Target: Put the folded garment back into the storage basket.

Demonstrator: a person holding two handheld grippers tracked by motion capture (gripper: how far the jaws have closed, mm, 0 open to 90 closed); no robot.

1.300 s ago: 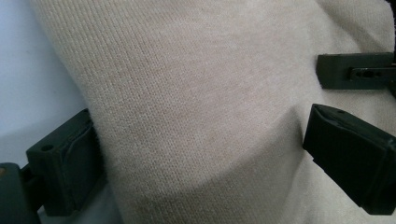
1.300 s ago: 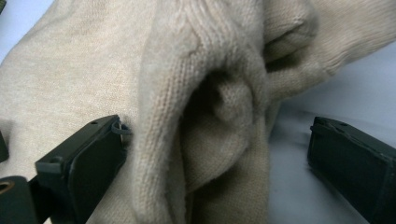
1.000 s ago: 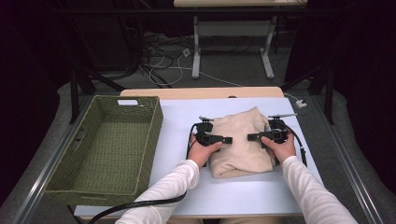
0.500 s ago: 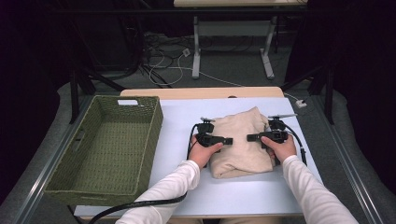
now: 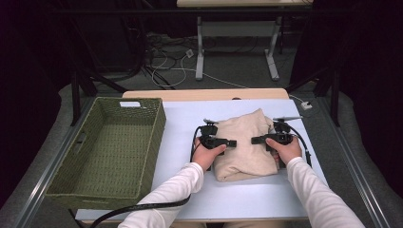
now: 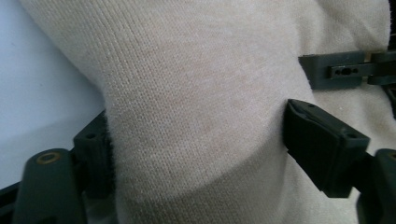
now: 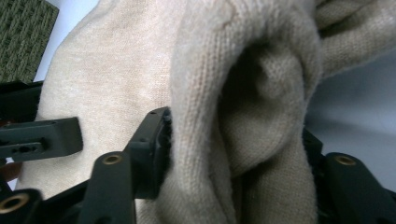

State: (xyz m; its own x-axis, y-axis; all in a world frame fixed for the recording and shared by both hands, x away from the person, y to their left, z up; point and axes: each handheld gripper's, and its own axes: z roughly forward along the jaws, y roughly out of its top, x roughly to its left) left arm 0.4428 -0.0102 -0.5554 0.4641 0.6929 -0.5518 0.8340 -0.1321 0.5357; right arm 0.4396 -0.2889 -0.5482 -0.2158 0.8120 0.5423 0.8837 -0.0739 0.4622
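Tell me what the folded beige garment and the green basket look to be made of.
Beige garment: soft knitted fabric, matte; fine knit ribbing shows close up, probably cotton or wool. Green basket: woven fibre or wicker-like strands, matte olive; the plaited texture shows on walls and floor.

One folded beige knit sweater (image 5: pixel 245 145), one green woven rectangular basket (image 5: pixel 97 178) at its nine o'clock, two black handheld grippers, one pale blue table mat (image 5: pixel 180 118).

Sweater (image 6: pixel 196 112) folds cover both grippers' jaw faces (contact unverifiable); basket (image 7: pixel 25 39) cropped at right gripper view's corner.
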